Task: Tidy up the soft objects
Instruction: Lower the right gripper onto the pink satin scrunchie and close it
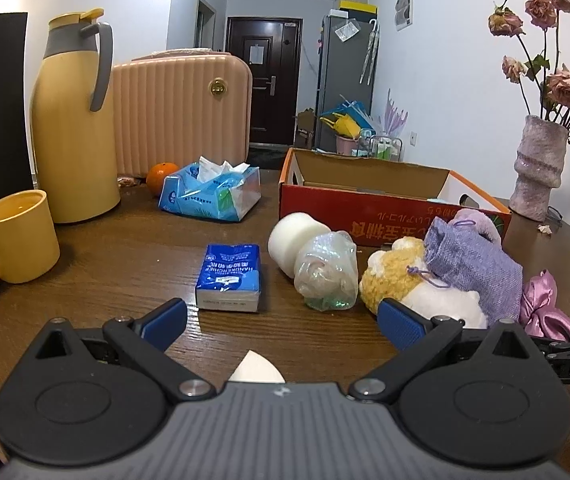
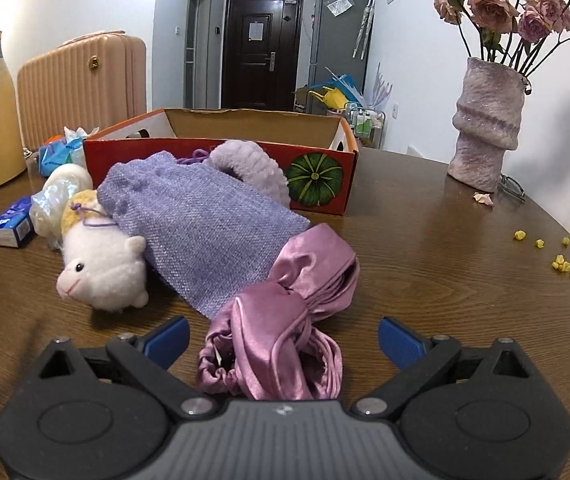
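A pink satin scrunchie (image 2: 281, 336) lies on the brown table between the wide-apart blue pads of my right gripper (image 2: 283, 338); the pads do not touch it. Behind it lie a lilac drawstring pouch (image 2: 205, 232), a white and yellow plush alpaca (image 2: 101, 272) and a fluffy lilac ring (image 2: 245, 160), all in front of the open red cardboard box (image 2: 221, 152). My left gripper (image 1: 283, 322) stands open over bare table, near a white sponge wedge (image 1: 257, 368). Ahead of it are a blue tissue pack (image 1: 229, 276), a white foam roll (image 1: 293, 240) and a clear plastic bag (image 1: 327, 272).
A yellow mug (image 1: 17, 236), a yellow thermos jug (image 1: 77, 120), a pink suitcase (image 1: 181, 108), an orange (image 1: 161, 176) and a blue tissue bag (image 1: 211, 196) stand at the left and back. A vase of dried roses (image 2: 485, 128), glasses and yellow crumbs (image 2: 561, 264) are on the right.
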